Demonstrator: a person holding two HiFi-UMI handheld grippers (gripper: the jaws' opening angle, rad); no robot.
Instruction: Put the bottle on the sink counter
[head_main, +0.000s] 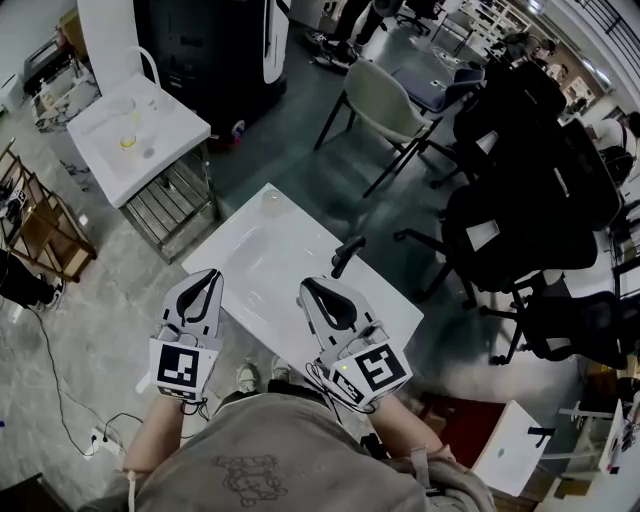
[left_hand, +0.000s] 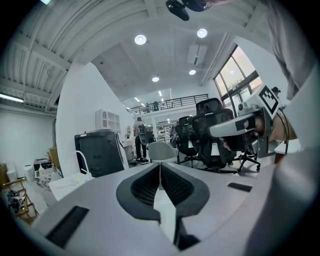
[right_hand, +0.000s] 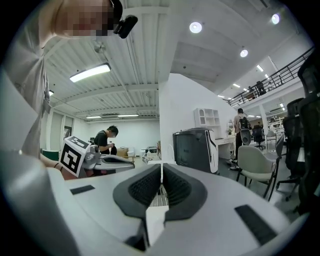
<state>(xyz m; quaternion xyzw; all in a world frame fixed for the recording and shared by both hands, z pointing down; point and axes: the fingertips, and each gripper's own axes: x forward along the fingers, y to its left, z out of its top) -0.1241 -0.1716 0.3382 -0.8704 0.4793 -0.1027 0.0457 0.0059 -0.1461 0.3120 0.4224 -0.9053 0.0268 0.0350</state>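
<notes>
Left gripper (head_main: 208, 280), right gripper (head_main: 312, 291): closed, empty, lower centre over sink (head_main: 262, 262); clear item (head_main: 272, 201), possibly a bottle, mid-frame.

**Even indoor light, strong fisheye bend**

We see round ceiling lamps (left_hand: 140, 39) and a tall window (left_hand: 235, 75) on the right lighting the hall evenly. Shadows stay soft. The white table (head_main: 300, 250) glares mildly. Both gripper views curve into black corners, and the nearest surfaces blur.
</notes>
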